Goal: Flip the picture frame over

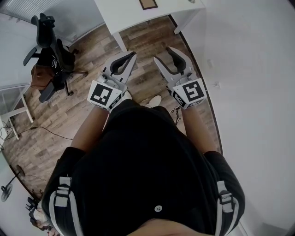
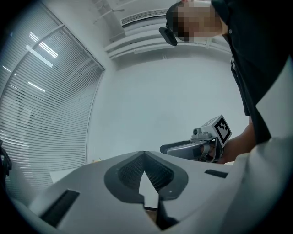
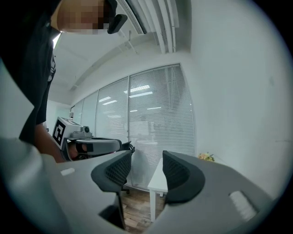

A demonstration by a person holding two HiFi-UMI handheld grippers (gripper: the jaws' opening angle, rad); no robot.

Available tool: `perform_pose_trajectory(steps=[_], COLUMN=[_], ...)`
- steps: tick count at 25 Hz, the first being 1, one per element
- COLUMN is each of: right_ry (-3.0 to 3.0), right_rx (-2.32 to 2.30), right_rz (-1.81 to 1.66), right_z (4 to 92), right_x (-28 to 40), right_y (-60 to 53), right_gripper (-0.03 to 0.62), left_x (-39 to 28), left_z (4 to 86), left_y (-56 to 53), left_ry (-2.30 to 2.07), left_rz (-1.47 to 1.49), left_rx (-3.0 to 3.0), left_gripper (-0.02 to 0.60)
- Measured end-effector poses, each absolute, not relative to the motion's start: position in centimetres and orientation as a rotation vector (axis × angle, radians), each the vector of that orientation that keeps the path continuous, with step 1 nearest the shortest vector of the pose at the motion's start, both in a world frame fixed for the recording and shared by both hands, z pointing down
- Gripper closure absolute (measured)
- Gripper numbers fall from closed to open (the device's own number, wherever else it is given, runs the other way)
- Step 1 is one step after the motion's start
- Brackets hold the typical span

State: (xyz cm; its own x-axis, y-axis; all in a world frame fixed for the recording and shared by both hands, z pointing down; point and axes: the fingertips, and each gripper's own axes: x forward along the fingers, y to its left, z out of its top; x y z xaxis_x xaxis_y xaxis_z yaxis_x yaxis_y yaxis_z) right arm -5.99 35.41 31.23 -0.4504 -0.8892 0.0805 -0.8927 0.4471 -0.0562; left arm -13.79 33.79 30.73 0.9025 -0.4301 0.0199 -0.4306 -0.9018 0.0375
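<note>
A small brown picture frame (image 1: 148, 4) lies flat on the white table (image 1: 124, 14) at the top edge of the head view, well ahead of both grippers. My left gripper (image 1: 132, 55) is held level over the wood floor, its jaw tips touching and nothing between them; in the left gripper view its pads (image 2: 132, 171) meet at the tip. My right gripper (image 1: 163, 54) hangs beside it with its jaws apart and empty; the right gripper view shows a clear gap between the pads (image 3: 176, 173). Neither gripper touches the frame.
A black office chair (image 1: 50, 50) stands at the left on the wood floor (image 1: 92, 110). A white wall (image 1: 249, 69) runs along the right. A small white side table (image 1: 16, 108) and a floor fan (image 1: 5, 192) sit at far left. Window blinds (image 3: 155, 119) face the right gripper.
</note>
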Motion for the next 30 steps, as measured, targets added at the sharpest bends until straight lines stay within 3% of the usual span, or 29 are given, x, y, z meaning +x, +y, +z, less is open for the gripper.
perform_pose_trajectory(steps=[12, 30], right_ry=[-2.656, -2.713], right_rx=[1.637, 1.536], right_rz=[0.126, 0.143], right_z=[30.9, 32.1], right_x=[-2.2, 1.4], right_y=[36.7, 37.4], right_gripper=[0.232, 0.227], left_x=[-10.4, -7.7], left_z=[31.0, 32.5], left_y=[35.5, 36.1], left_ry=[-0.704, -0.864], left_rz=[0.043, 0.063], left_rx=[3.021, 2.960], left_gripper=[0.577, 0.577])
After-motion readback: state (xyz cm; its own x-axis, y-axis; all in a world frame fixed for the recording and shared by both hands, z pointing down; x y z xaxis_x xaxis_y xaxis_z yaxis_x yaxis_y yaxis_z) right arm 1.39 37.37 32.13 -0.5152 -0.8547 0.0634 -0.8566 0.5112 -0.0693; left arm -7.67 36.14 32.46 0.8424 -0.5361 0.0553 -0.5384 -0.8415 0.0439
